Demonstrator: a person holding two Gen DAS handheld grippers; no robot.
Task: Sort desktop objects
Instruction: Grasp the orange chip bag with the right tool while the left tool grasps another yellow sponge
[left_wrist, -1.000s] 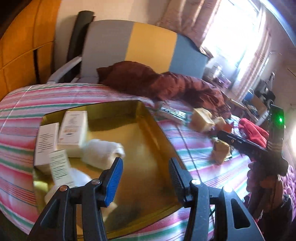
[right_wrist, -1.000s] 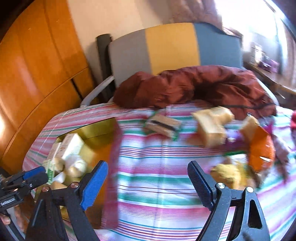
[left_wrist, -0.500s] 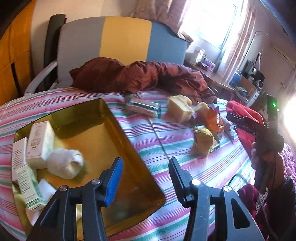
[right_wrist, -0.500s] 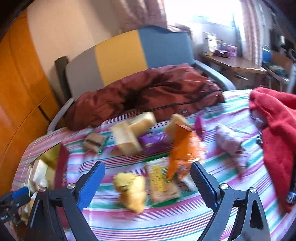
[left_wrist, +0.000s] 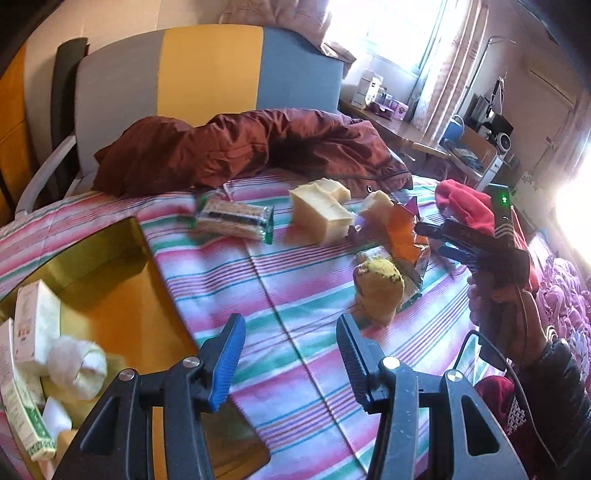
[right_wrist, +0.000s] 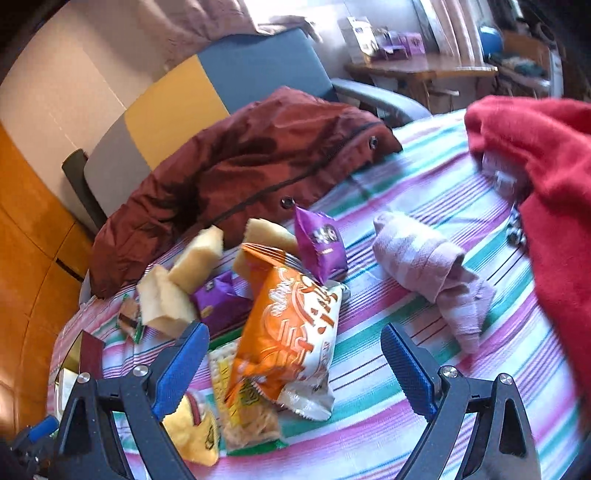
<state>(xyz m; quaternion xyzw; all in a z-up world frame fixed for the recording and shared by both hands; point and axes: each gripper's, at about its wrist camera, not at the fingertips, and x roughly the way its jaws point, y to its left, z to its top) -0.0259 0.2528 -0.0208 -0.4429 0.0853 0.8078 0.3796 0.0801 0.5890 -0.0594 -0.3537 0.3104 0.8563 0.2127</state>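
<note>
My left gripper (left_wrist: 290, 354) is open and empty above the striped cloth, beside the gold tray (left_wrist: 122, 288), which holds white boxes (left_wrist: 35, 325) and a rolled white sock (left_wrist: 79, 363). Ahead lie a biscuit pack (left_wrist: 234, 219), pale sponge blocks (left_wrist: 323, 216) and a yellow rolled sock (left_wrist: 378, 288). My right gripper (right_wrist: 295, 363) is open and empty over an orange snack bag (right_wrist: 291, 332). A purple packet (right_wrist: 321, 247) and a rolled pink towel (right_wrist: 432, 269) lie beyond it. The right gripper also shows in the left wrist view (left_wrist: 443, 236).
A maroon jacket (left_wrist: 240, 151) is heaped at the far edge before a grey, yellow and blue chair (left_wrist: 207, 70). A red garment (right_wrist: 543, 177) covers the table's right side. A cluttered desk (left_wrist: 424, 136) stands behind.
Both grippers swung right, away from the tray toward the pile of snacks. The right gripper came low over the orange bag. Both stayed open.
</note>
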